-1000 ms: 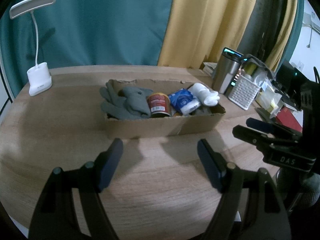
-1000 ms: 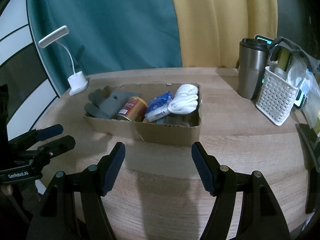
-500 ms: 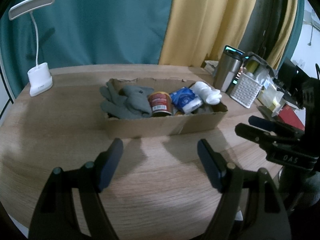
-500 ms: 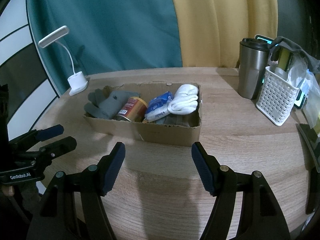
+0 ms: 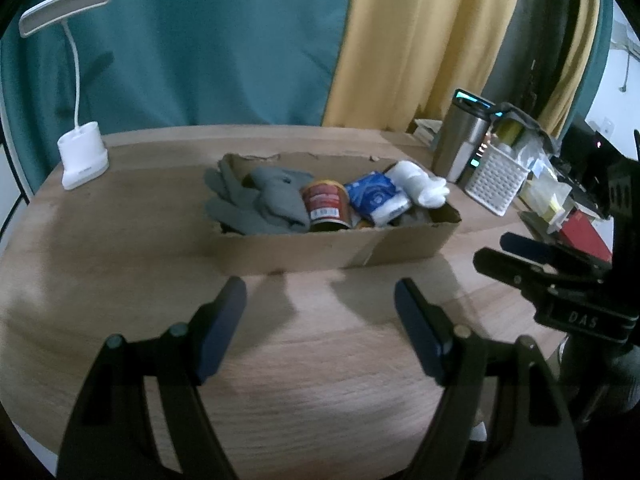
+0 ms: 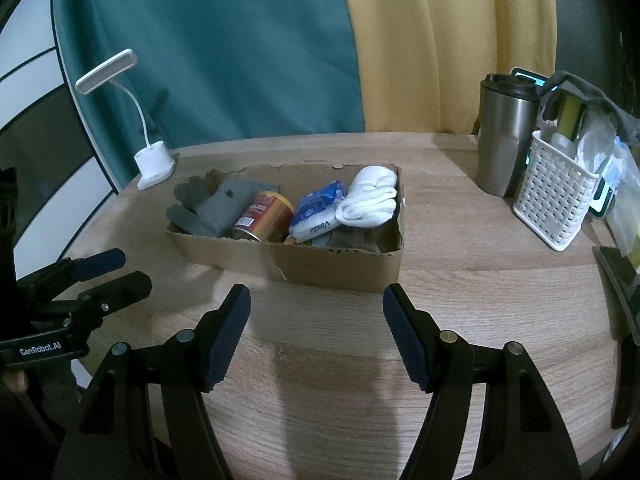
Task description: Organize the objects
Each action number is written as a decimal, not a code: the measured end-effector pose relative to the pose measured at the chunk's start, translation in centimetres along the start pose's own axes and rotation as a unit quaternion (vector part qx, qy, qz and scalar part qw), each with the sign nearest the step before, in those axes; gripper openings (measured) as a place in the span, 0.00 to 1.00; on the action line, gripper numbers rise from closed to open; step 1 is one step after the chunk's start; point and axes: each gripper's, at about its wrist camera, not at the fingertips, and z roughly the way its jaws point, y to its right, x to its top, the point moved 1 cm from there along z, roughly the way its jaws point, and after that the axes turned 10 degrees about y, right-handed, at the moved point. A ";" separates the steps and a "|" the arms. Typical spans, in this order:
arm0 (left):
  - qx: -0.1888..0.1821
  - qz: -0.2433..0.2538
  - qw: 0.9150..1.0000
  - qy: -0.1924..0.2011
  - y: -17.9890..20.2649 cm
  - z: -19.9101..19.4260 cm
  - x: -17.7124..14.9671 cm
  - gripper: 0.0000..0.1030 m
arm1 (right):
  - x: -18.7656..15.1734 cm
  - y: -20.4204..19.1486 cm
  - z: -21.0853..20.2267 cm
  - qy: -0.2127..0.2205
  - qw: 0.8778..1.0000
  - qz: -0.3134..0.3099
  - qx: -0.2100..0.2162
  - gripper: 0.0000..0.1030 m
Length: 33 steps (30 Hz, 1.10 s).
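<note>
Table (image 6: 460, 280): wood, cardboard box (image 6: 320, 268) | backdrop: teal, yellow curtains (image 6: 420, 48) | jaws: both apart, empty

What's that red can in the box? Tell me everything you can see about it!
The can is a small round tin with a red label, some white and yellow print, and a gold-looking rim. The words are too blurry to read. It lies tilted inside the cardboard box, near the middle. Grey gloves press against one side, and a blue and white tissue pack sits on the other. No claw is touching it.
</note>
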 end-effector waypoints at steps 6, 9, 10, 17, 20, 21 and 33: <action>-0.001 0.002 1.000 0.000 0.0 0.0 0.0 0.76 | 0.0 0.0 0.1 -0.001 1.000 0.000 0.000 0.70; 0.000 0.001 1.000 0.002 -0.1 0.0 0.0 0.76 | -0.1 0.0 0.2 -0.001 1.000 0.001 0.000 0.70; 0.001 0.002 1.000 0.002 0.0 0.0 0.0 0.76 | -0.1 0.0 0.2 -0.002 1.000 0.001 -0.001 0.70; 0.001 0.003 1.000 0.001 0.0 0.0 0.0 0.76 | -0.1 0.1 0.3 -0.002 1.000 0.000 0.000 0.70; 0.001 0.002 1.000 -0.001 -0.1 0.1 -0.1 0.76 | -0.1 0.1 0.3 -0.003 1.000 0.001 0.000 0.70; 0.001 0.002 1.000 -0.001 -0.1 0.1 -0.1 0.76 | -0.1 0.0 0.3 -0.002 1.000 0.001 0.000 0.70; -0.001 0.002 1.000 -0.003 -0.2 0.2 -0.1 0.76 | -0.1 0.1 0.3 -0.003 1.000 0.001 -0.001 0.70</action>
